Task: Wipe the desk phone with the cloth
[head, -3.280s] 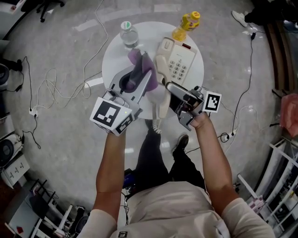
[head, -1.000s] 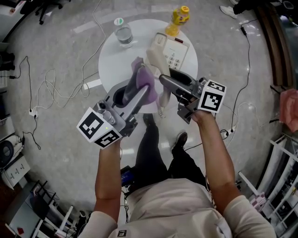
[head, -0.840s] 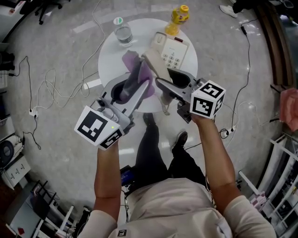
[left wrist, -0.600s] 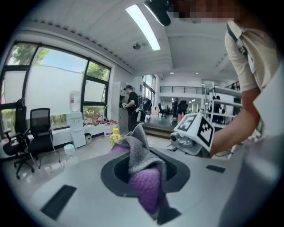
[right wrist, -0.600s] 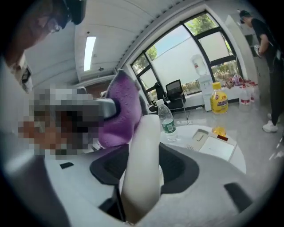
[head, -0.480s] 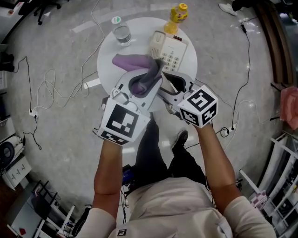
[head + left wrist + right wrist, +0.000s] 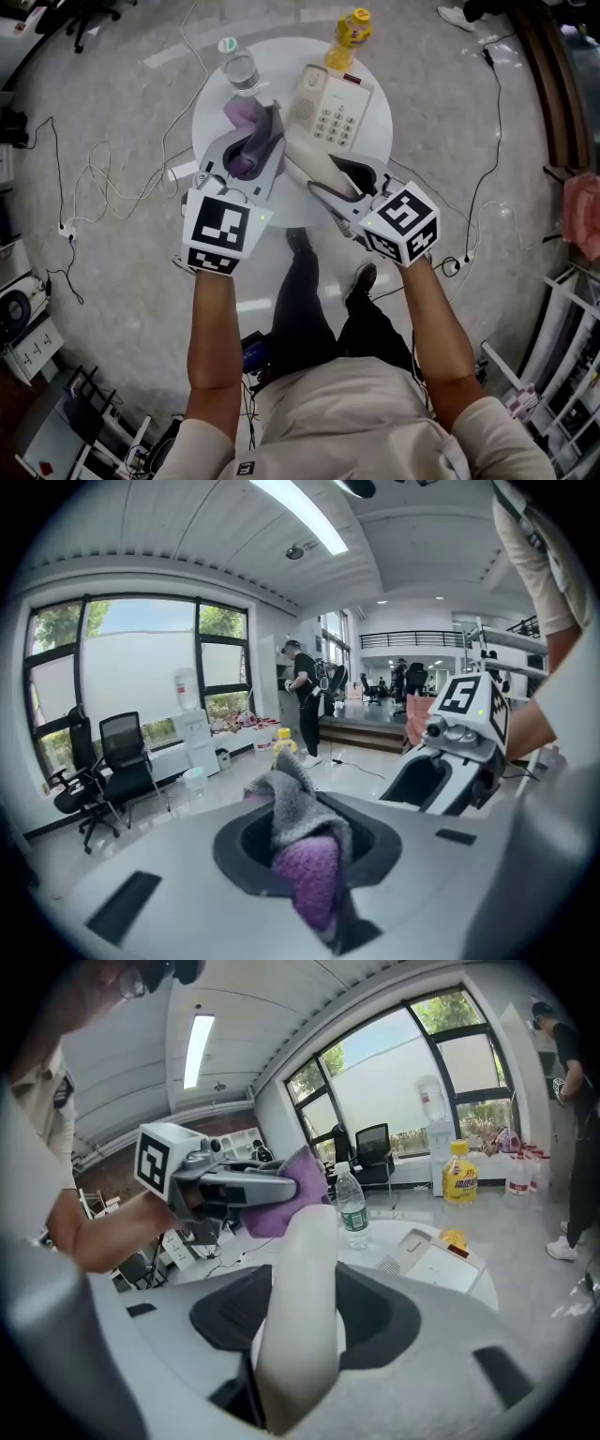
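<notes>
Both claws have rolled over since a second ago, so their marker cubes now face up at the head camera, and both sit lower over the round white surface (image 7: 380, 141). The cloth has swung to the left of the handset, closer to the water bottle.

From the head view, the left claw (image 7: 261, 131) is closed on the purple and grey cloth (image 7: 242, 159), which bunches between its jaws and pokes out near the water bottle (image 7: 239, 67). The right claw (image 7: 330, 178) grips the cream handset (image 7: 309, 161), lifted off the phone base (image 7: 330, 105). The base lies on the surface with its keypad up, and a yellow bottle (image 7: 344, 30) stands at the far edge behind it.

In the left claw's view, the cloth (image 7: 305, 855) is pinched between the jaws, grey on top and purple below. The right claw (image 7: 450, 752) shows just to the right. An office chair (image 7: 122, 761) stands by the windows.

In the right claw's view, the jaws press on the handset (image 7: 300, 1307), which stands up between them. The cloth (image 7: 302, 1190) in the left claw (image 7: 281, 1185) lies right at the handset's far end; whether they touch I cannot tell. Beyond are the water bottle (image 7: 352, 1208), the phone base (image 7: 436, 1262) and the yellow bottle (image 7: 457, 1180).
</notes>
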